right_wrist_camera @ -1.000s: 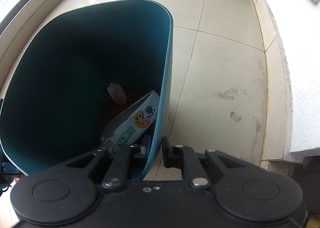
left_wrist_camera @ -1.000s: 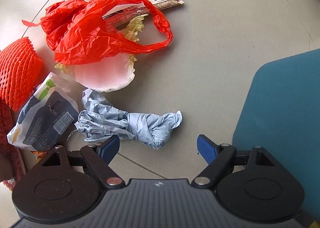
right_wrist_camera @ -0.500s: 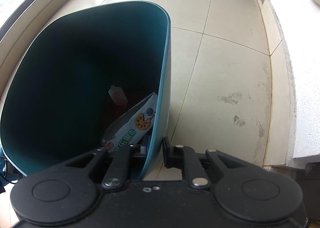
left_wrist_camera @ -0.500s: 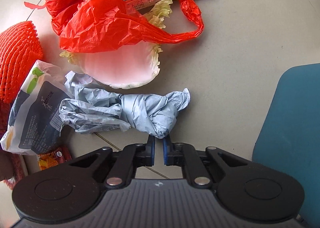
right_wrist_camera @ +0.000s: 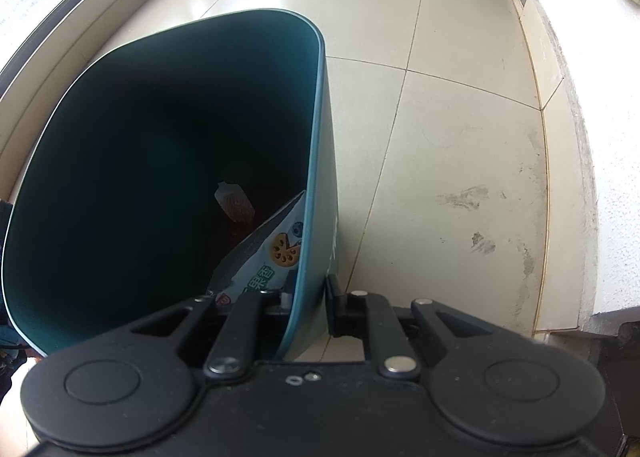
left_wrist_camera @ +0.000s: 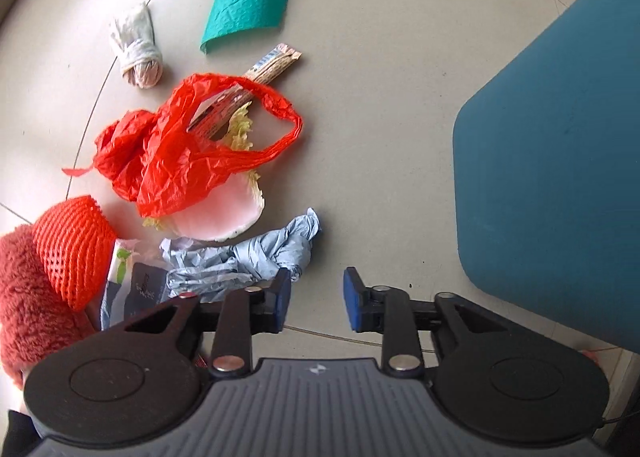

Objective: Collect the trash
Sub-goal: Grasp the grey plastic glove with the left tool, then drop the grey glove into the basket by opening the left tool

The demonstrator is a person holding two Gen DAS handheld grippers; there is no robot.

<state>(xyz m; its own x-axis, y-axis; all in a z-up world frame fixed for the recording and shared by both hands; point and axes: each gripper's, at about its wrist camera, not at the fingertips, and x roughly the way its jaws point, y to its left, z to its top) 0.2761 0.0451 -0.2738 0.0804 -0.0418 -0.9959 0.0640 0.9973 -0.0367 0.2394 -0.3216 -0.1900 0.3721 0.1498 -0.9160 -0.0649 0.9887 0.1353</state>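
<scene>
Down on the pale tiled floor point(left_wrist_camera: 380, 105) the rubbish lies in a loose heap. A crinkled red plastic bag point(left_wrist_camera: 188, 161) sprawls over a pale cabbage leaf point(left_wrist_camera: 224, 217), with a long striped snack wrapper point(left_wrist_camera: 272, 65) poking out from under its handle. Beyond them sit a knotted whitish bundle point(left_wrist_camera: 138, 49) and a curled piece of green foam sheet point(left_wrist_camera: 248, 1), both apart from the heap. Nearer, an orange foam net point(left_wrist_camera: 76, 245) rests against a fuzzy red sleeve point(left_wrist_camera: 28, 297), beside a dark printed packet point(left_wrist_camera: 136, 289).

The crumpled blue glove point(left_wrist_camera: 256, 257) lies on the floor just beside the cabbage leaf, its wrinkled end reaching to the left finger of the left gripper point(left_wrist_camera: 316, 299). That gripper points straight down at the floor, its blue-padded jaws opening, with only bare tile between them; the glove sits off to one side, not gripped.

A teal bin point(right_wrist_camera: 168, 161) stands off to the side of the heap, its smooth wall filling the edge of the left view. The right gripper point(right_wrist_camera: 310, 297) slants steeply downward and is clamped on the bin's thin rim, one finger inside and one outside. Deep in the dark, smooth interior lie a snack bag with a biscuit picture point(right_wrist_camera: 272, 257), leaning against the wall, and a small pale wrapper point(right_wrist_camera: 234, 203). Scuff marks point(right_wrist_camera: 468, 197) stain the tiles next to the bin.
</scene>
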